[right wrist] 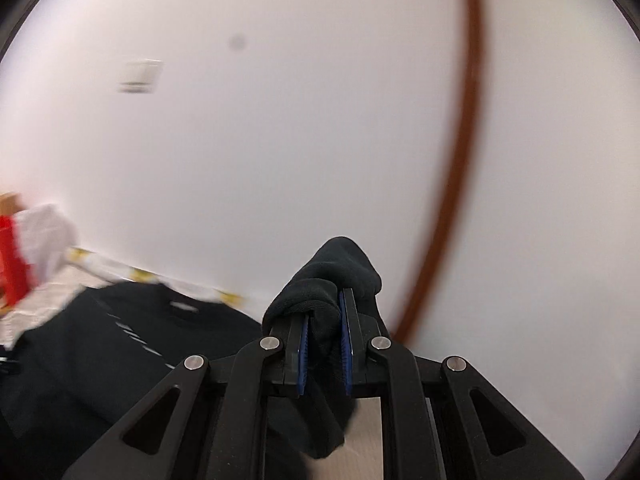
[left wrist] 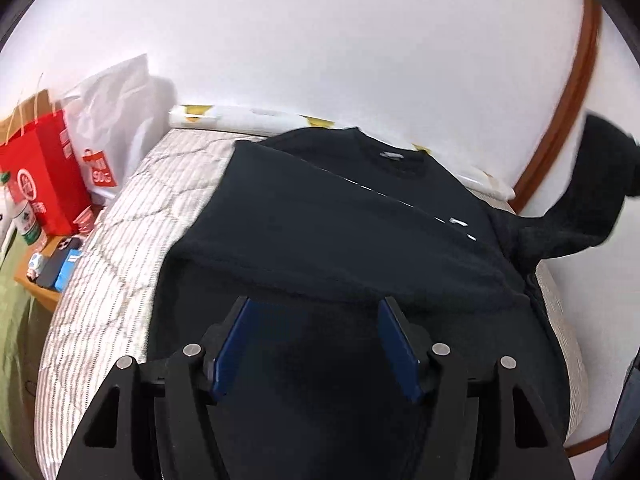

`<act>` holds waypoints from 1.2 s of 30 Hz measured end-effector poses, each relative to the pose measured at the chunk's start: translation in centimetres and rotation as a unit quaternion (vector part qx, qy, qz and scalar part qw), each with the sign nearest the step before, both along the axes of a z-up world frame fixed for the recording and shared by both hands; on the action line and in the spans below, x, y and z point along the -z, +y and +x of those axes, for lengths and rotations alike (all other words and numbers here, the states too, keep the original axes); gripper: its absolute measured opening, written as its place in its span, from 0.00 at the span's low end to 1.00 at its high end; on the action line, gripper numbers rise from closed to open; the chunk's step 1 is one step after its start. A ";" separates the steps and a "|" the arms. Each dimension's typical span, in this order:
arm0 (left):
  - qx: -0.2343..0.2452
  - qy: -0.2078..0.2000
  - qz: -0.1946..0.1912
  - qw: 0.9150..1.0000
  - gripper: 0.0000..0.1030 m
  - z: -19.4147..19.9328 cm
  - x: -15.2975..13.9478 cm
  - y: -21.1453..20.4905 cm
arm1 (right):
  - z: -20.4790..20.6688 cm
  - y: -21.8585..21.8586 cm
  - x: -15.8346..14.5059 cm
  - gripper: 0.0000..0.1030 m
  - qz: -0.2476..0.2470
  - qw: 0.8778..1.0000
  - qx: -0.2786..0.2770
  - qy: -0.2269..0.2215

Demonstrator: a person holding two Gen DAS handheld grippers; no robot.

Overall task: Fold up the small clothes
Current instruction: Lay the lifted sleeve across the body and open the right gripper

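A black long-sleeved shirt [left wrist: 340,224] lies spread on a striped quilted mattress [left wrist: 132,224], its collar toward the wall. Its left side is folded over the body. My left gripper [left wrist: 316,308] is open just above the shirt's lower part, its blue pads [left wrist: 230,350] apart with nothing between them. My right gripper [right wrist: 325,300] is shut on the black sleeve [right wrist: 332,268] and holds it lifted above the bed. The lifted sleeve [left wrist: 592,184] shows at the right in the left wrist view. The shirt also shows in the right wrist view [right wrist: 100,344], low at the left.
A red paper bag [left wrist: 44,168] and a white plastic bag [left wrist: 112,120] stand left of the bed. A small wooden table [left wrist: 44,280] holds a phone and small items. A white wall is behind, with a brown frame [left wrist: 568,92] at the right.
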State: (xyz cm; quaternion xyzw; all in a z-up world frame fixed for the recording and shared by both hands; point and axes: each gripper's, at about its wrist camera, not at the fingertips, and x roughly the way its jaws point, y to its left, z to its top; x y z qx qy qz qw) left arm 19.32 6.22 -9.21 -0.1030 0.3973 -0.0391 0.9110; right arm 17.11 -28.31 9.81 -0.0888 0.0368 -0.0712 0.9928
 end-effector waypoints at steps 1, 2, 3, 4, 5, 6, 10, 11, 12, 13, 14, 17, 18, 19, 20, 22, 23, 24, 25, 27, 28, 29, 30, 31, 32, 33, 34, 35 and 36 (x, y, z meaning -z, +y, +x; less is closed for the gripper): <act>-0.006 0.002 -0.004 1.000 0.60 0.1 0.3 0.9 | 0.8 2.7 -0.4 0.13 -0.014 0.999 -0.031 -0.002; -0.011 0.003 -0.006 1.000 0.60 0.2 0.5 1.4 | 0.9 4.4 -0.5 0.13 -0.022 0.999 -0.048 -0.002; -0.015 0.005 -0.008 1.000 0.60 0.3 0.8 1.9 | 1.5 6.9 -0.2 0.13 -0.035 0.996 -0.076 0.001; -0.022 0.009 -0.009 1.000 0.60 0.4 1.2 2.5 | 2.5 9.6 0.4 0.13 -0.050 0.994 -0.101 0.007; -0.026 0.012 -0.010 1.000 0.60 0.4 1.6 3.1 | 3.5 11.7 1.1 0.13 -0.061 0.991 -0.121 0.015; -0.032 0.016 -0.013 0.999 0.60 0.5 2.0 3.8 | 3.2 13.7 2.4 0.13 -0.071 0.988 -0.138 0.026; -0.040 0.023 -0.024 0.999 0.60 0.4 3.2 5.7 | 7.6 19.7 7.4 0.13 -0.082 0.978 -0.171 0.082; -0.040 0.023 -0.026 0.999 0.60 0.4 3.3 6.0 | 8.3 20.3 8.4 0.13 -0.081 0.977 -0.172 0.092; -0.040 0.023 -0.027 0.999 0.60 0.4 3.5 6.2 | 10.0 21.4 9.9 0.14 -0.083 0.975 -0.173 0.111; -0.040 0.024 -0.028 0.999 0.60 0.5 3.6 6.4 | 10.5 21.8 11.1 0.14 -0.085 0.974 -0.174 0.121; -0.040 0.025 -0.028 0.998 0.60 0.6 3.7 6.6 | 10.9 22.6 12.3 0.14 -0.088 0.972 -0.176 0.132; -0.040 0.026 -0.028 0.998 0.60 0.9 3.9 6.9 | 12.1 23.8 14.9 0.21 -0.081 0.967 -0.175 0.167; -0.040 0.026 -0.029 0.998 0.60 0.9 3.9 7.1 | 12.7 24.0 15.5 0.36 -0.074 0.964 -0.175 0.185; -0.040 0.028 -0.029 0.998 0.60 1.0 4.0 7.1 | 13.3 24.1 16.0 0.53 -0.068 0.959 -0.178 0.207; -0.039 0.029 -0.030 0.998 0.60 1.2 4.0 7.0 | 13.7 24.4 16.5 0.58 -0.064 0.956 -0.182 0.219; -0.034 0.031 -0.027 0.999 0.60 1.4 4.1 6.6 | 13.6 23.6 17.3 0.75 -0.050 0.953 -0.187 0.232; -0.029 0.031 -0.026 0.999 0.60 1.5 4.1 6.1 | 13.5 23.4 17.6 0.79 -0.045 0.953 -0.186 0.233; -0.024 0.031 -0.024 0.999 0.60 1.7 4.1 5.6 | 13.0 22.3 17.7 0.83 -0.031 0.952 -0.188 0.239; -0.020 0.032 -0.023 0.999 0.60 1.8 4.1 5.2 | 12.6 21.5 17.8 0.83 -0.017 0.951 -0.191 0.243; -0.006 0.034 -0.022 0.999 0.60 2.3 4.2 3.9 | 11.0 19.0 18.0 0.83 0.013 0.948 -0.199 0.249; 0.002 0.034 -0.021 0.999 0.60 2.5 4.2 3.1 | 10.1 18.0 18.0 0.83 0.018 0.949 -0.196 0.247; 0.012 0.033 -0.019 0.999 0.60 2.7 4.0 2.1 | 9.1 17.0 17.8 0.83 0.019 0.951 -0.193 0.242; 0.022 0.031 -0.018 0.999 0.60 2.9 3.9 1.3 | 8.1 16.0 17.8 0.83 0.021 0.953 -0.189 0.235; 0.034 0.030 -0.015 0.999 0.60 3.1 3.7 0.4 | 7.0 14.8 18.0 0.83 0.023 0.956 -0.181 0.230; 0.048 0.028 -0.007 0.998 0.60 3.4 3.5 -0.8 | 6.0 13.6 18.1 0.83 0.026 0.958 -0.175 0.228; 0.058 0.027 0.000 0.998 0.60 3.6 3.4 -1.6 | 5.2 12.5 18.4 0.83 0.032 0.959 -0.168 0.226; 0.070 0.027 0.009 0.997 0.60 4.0 3.3 -2.7 | 4.7 11.6 18.4 0.83 0.036 0.960 -0.163 0.226; 0.081 0.027 0.015 0.996 0.60 4.3 3.3 -3.9 | 4.0 10.2 18.8 0.83 0.046 0.960 -0.153 0.229; 0.089 0.026 0.018 0.995 0.60 4.6 3.3 -4.7 | 3.4 9.2 19.1 0.83 0.054 0.960 -0.145 0.232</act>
